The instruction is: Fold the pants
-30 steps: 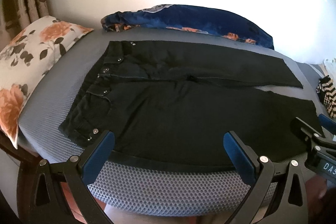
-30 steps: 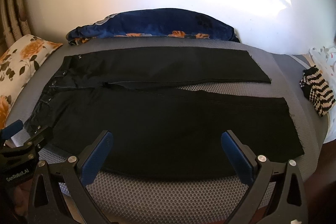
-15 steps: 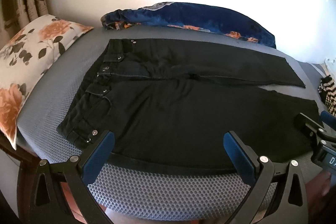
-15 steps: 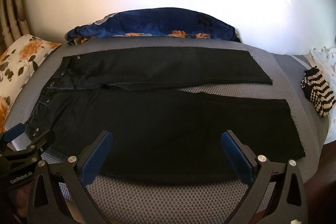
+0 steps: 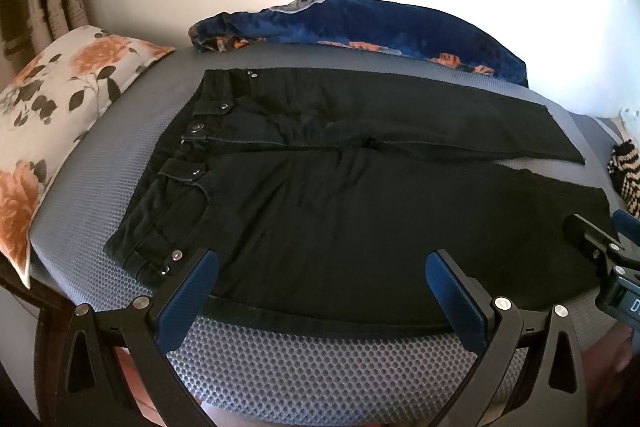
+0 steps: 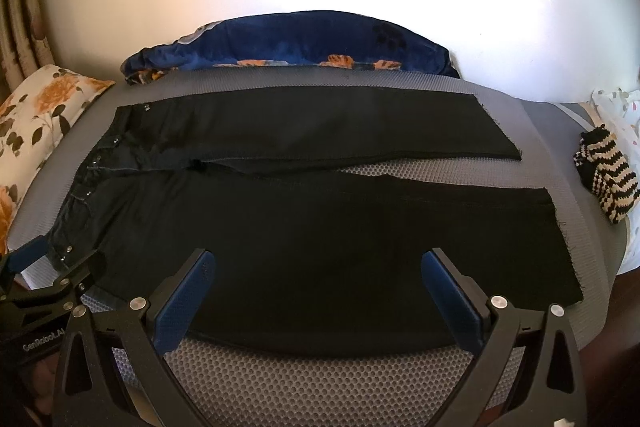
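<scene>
Black pants (image 5: 340,203) lie flat on a grey mesh mattress (image 5: 320,359), waistband to the left, both legs stretched to the right and slightly apart. They also show in the right wrist view (image 6: 304,227). My left gripper (image 5: 322,287) is open and empty, over the near edge of the pants by the waistband corner. My right gripper (image 6: 318,287) is open and empty, over the near leg's front edge. Each gripper shows at the edge of the other's view: the right one (image 5: 608,251) and the left one (image 6: 36,275).
A floral pillow (image 5: 52,131) lies at the left end. A dark blue floral blanket (image 5: 360,23) is bunched along the wall behind the pants. A black-and-cream striped knit item (image 6: 606,173) sits at the right end. A white wall rises behind.
Both grippers have drifted slightly lower and forward toward the near edge of the pants. The pants have not moved.
</scene>
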`<state>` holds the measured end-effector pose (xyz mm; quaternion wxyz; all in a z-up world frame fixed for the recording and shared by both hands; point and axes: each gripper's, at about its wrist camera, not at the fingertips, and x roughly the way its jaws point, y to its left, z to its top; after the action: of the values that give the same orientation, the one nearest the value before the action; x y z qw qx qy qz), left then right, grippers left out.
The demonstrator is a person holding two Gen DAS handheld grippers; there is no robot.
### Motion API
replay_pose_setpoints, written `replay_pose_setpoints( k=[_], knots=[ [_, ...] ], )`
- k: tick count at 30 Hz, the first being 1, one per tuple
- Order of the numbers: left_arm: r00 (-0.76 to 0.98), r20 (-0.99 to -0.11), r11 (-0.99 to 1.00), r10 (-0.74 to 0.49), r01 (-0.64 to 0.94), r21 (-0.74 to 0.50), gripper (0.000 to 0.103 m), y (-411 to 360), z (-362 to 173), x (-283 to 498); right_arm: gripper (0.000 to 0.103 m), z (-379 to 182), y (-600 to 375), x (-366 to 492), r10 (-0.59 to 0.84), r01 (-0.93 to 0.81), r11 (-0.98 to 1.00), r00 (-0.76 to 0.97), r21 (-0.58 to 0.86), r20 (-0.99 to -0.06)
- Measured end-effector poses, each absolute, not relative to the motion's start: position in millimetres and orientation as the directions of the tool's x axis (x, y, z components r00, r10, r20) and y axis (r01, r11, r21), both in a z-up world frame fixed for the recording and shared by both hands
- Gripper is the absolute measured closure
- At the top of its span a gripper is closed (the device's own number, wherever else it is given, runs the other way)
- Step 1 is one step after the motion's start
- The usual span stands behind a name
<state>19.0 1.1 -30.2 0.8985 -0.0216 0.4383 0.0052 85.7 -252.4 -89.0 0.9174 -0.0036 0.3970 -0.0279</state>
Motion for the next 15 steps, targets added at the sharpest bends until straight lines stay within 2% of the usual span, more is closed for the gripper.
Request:
replay_pose_setpoints(
  k=[8,11,15],
  knots=[
    [0.61,-0.792,0.997,-0.029,-0.034,-0.063,0.001,23,-23,47,0.001,-92,-258,100,0.057,-0.006,0.997,0.665,0.071,-0.745],
    [0.613,-0.79,0.996,-0.004,-0.067,-0.057,0.002,44,-19,67,0.001,-87,-262,113,0.144,-0.043,0.987,0.656,0.154,-0.74],
    [0.605,-0.796,0.99,0.005,-0.115,-0.081,0.011,88,-12,104,0.0,-76,-263,137,0.212,-0.09,0.975,0.664,0.205,-0.717]
  ],
)
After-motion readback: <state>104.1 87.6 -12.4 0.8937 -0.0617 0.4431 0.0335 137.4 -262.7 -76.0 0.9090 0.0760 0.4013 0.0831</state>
